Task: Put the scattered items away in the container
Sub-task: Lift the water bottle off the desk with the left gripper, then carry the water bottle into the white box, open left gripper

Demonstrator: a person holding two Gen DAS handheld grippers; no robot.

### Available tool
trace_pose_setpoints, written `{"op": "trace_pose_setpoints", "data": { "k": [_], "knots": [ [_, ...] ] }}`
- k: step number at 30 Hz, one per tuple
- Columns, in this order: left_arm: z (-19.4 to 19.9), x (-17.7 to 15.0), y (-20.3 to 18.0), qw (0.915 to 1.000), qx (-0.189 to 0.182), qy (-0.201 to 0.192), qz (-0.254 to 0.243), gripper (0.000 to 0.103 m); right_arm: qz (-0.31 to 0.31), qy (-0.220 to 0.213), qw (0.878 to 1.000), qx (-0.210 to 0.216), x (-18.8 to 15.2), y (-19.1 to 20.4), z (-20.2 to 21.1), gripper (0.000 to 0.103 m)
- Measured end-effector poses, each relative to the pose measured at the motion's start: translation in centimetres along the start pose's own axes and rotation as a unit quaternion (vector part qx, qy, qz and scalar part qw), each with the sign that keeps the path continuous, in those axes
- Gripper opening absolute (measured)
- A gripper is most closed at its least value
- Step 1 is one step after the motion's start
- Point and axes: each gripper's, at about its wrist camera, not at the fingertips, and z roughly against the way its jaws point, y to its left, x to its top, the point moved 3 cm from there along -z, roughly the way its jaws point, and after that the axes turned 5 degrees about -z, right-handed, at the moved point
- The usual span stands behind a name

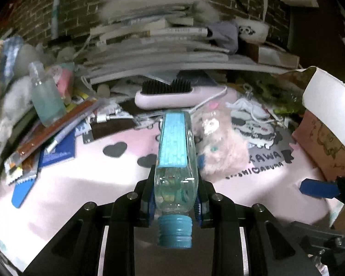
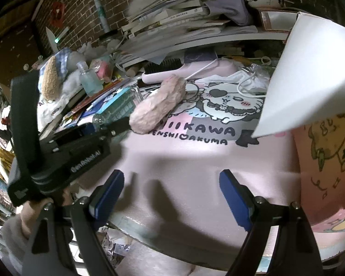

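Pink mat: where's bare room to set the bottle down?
Free: the near mat between the open right gripper and the lettering, short of the pink plush. Crowded: packets and notebook far left, hairbrush behind, cardboard box right. The left gripper holds the bottle.

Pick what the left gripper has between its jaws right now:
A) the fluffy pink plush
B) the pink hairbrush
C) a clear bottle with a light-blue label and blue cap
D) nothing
C: in the left wrist view the left gripper is clamped on the clear bottle, blue cap toward the camera; the hairbrush and plush lie on the mat beyond.
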Motion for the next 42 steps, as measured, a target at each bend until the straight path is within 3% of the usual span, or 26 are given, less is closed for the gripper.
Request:
{"op": "trace_pose_setpoints", "data": {
  "k": [8, 11, 19, 24, 28, 34, 42],
  "knots": [
    [0.0, 0.3, 0.3, 0.9999, -0.009, 0.004, 0.009, 0.02, 0.001, -0.007, 1.0, -0.002, -0.1, 0.1, 0.1, 0.083],
    [0.6, 0.6, 0.4, 0.9998, -0.009, -0.011, 0.014, 0.02, -0.002, -0.008, 1.0, -0.002, 0.0, 0.0, 0.2, 0.083],
    [3.3, 3.9, -0.1, 0.9993, -0.016, -0.034, -0.006, 0.02, 0.003, -0.021, 1.0, -0.012, -0.3, 0.0, 0.4, 0.083],
    [4.9, 6.6, -2.7, 0.9965, -0.068, -0.031, -0.038, 0.02, 0.0, -0.048, 0.998, -0.032, -0.9, -0.3, 0.9, 0.083],
    [5.8, 8.7, -6.0, 0.9892, -0.132, -0.018, -0.061, 0.02, -0.001, -0.062, 0.997, -0.041, -1.3, -0.6, 1.4, 0.083],
    [6.7, 11.9, -12.0, 0.9687, -0.222, 0.007, -0.111, 0.02, -0.016, -0.069, 0.996, -0.046, -1.6, -1.5, 2.3, 0.083],
    [6.1, 14.1, -18.9, 0.9383, -0.291, 0.071, -0.173, 0.02, -0.028, -0.068, 0.997, -0.035, -2.1, -2.3, 2.6, 0.083]
  ]
}}
